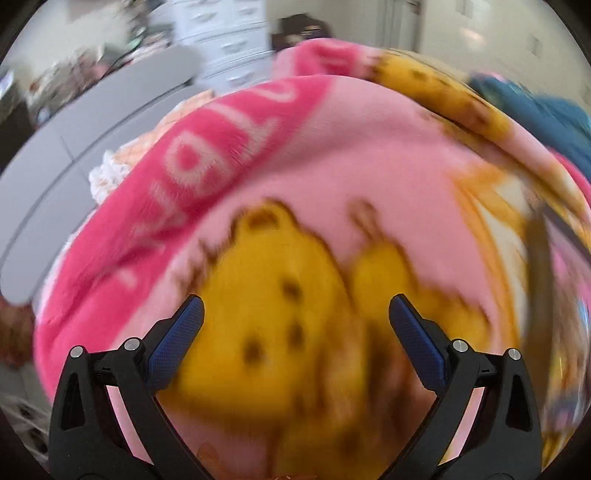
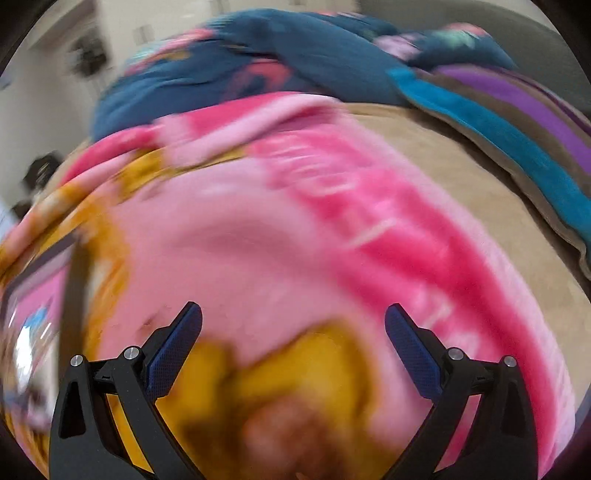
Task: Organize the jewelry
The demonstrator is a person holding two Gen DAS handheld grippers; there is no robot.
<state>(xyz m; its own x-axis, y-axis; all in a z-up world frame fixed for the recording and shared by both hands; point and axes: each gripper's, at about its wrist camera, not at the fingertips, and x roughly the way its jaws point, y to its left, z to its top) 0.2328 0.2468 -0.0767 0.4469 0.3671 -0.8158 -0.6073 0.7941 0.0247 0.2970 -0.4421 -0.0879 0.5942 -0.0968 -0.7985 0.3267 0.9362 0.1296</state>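
Observation:
Both views are blurred. My left gripper [image 1: 295, 310] is open and empty above a pink fleece blanket [image 1: 369, 162] printed with a yellow bear [image 1: 280, 295]. My right gripper [image 2: 293, 317] is open and empty over the same pink blanket [image 2: 236, 243]. No jewelry is clear in either view. A flat pink-lined box with a dark edge [image 2: 40, 295] shows at the left edge of the right wrist view; it also shows at the right edge of the left wrist view [image 1: 561, 258]. Its contents are too blurred to tell.
A blue bedcover [image 2: 258, 55] and a striped purple, teal and brown blanket [image 2: 517, 122] lie behind on a tan sheet [image 2: 443, 155]. A grey table [image 1: 92, 122] and white drawers [image 1: 229, 33] stand to the back left.

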